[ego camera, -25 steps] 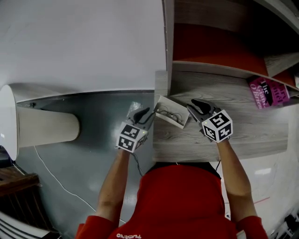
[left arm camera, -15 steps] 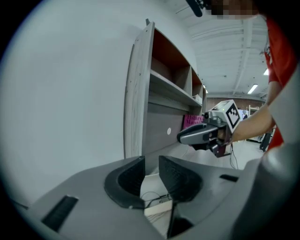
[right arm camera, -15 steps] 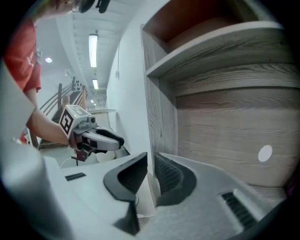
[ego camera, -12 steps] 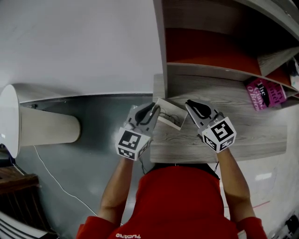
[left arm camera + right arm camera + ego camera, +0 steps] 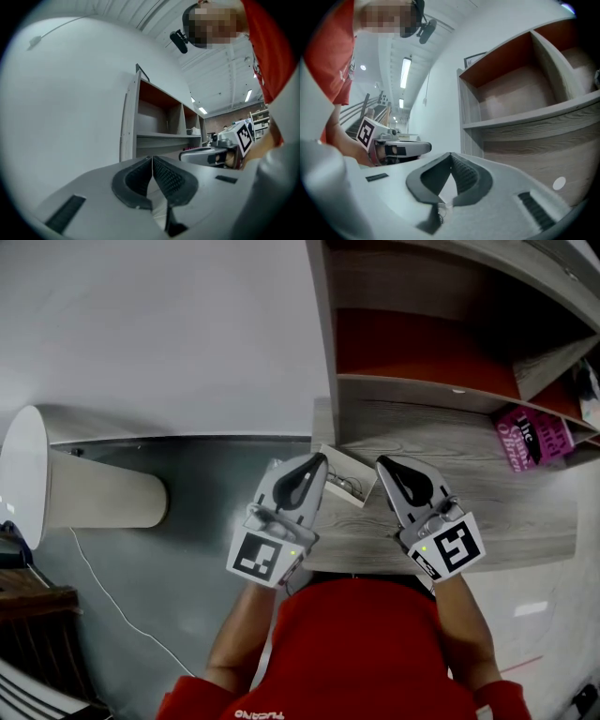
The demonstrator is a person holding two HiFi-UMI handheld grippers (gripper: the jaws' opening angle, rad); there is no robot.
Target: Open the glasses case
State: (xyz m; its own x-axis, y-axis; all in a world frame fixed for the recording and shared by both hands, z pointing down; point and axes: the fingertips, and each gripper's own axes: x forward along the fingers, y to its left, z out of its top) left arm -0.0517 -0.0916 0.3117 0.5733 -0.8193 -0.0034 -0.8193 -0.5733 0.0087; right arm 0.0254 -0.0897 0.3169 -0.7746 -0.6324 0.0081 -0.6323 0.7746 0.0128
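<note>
nearest: red shirt, with a forearm running up from each side of it to a gripper.

left gripper: jaws together, pads meeting edge to edge in its own view, nothing between them. it points level, toward the wall and the shelf's left end.

right gripper: jaws together too, and empty. it is level and faces the shelf front. the two sit side by side, and each shows in the other's view.

judgement: both are shut and held clear of the case because nothing is left to grip.

case: on the desk, at its near left corner, in the gap between the two gripper tips as the head view sees it. it lies open with the white inside showing and glasses in it. neither gripper appears to touch it. the lid stands up unaided, so the hinge likely holds. the corner spot lets one gripper come in from each side, but it also puts the case close to the edge, where a careless knock could tip it off.

judgement: task looks done.

beyond: shelf over the desk, with a red back panel. a pink book sits far right under it, well apart from the case and not in the way.
</note>
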